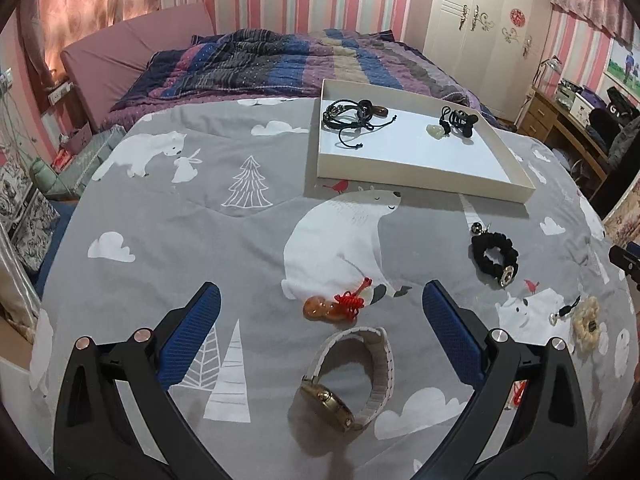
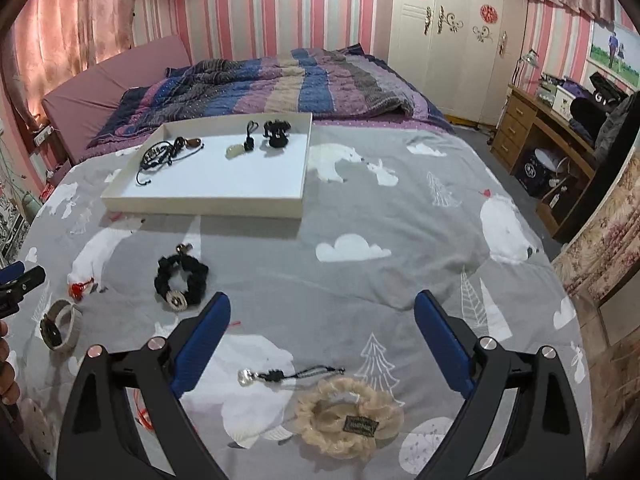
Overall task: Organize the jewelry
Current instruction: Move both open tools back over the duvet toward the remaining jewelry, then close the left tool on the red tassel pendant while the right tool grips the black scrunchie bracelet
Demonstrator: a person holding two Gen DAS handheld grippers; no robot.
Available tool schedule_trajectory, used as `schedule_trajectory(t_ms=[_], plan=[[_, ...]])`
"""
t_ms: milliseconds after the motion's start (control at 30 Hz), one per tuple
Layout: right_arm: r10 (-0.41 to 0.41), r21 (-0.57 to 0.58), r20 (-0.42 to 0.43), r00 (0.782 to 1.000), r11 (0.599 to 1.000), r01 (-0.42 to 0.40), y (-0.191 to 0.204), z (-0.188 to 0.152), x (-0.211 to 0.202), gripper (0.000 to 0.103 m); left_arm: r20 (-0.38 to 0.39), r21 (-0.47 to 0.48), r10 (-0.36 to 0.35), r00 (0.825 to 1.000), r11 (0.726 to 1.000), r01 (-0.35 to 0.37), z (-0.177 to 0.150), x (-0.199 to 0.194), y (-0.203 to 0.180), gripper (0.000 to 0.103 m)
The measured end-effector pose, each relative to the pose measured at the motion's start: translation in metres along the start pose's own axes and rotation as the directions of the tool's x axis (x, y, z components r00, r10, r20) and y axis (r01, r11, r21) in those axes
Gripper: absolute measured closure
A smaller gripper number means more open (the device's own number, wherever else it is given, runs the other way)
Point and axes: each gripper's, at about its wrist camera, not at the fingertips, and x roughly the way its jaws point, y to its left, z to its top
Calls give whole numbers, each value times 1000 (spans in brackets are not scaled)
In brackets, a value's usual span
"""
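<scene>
A shallow white tray (image 1: pixel 420 178) (image 2: pixel 200 203) lies on the grey bear-print bedspread and holds black cord bracelets (image 1: pixel 352 116) and a pale pendant with black cords (image 1: pixel 452 122). My left gripper (image 1: pixel 320 300) is open above a wristwatch with a pale band (image 1: pixel 352 376) and an amber gourd charm with a red knot (image 1: pixel 334 306). My right gripper (image 2: pixel 322 308) is open above a cream scrunchie (image 2: pixel 348 418) and a black cord charm (image 2: pixel 288 374). A black scrunchie (image 1: pixel 494 256) (image 2: pixel 180 280) lies between the two grippers.
A striped quilt (image 1: pixel 280 64) is bunched at the head of the bed. A wooden desk (image 2: pixel 548 128) and a white wardrobe (image 2: pixel 452 32) stand to the right. The left gripper's tip shows at the left edge of the right wrist view (image 2: pixel 20 280).
</scene>
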Motion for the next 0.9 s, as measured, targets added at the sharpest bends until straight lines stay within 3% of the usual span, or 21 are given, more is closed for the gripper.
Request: schedule_trajectory(t_ms=[367, 800, 900], plan=[[6, 11, -24, 1000, 1000, -6, 1, -11, 11, 10, -4, 27, 5, 1000, 1000, -5, -7, -6, 3, 3], [27, -34, -62, 998, 999, -29, 42, -5, 34, 10, -59, 46, -15, 998, 999, 18, -17, 6, 22, 4], [40, -33, -68, 997, 999, -42, 47, -4, 37, 10, -70, 38, -40, 997, 998, 42, -10, 10, 23, 14]])
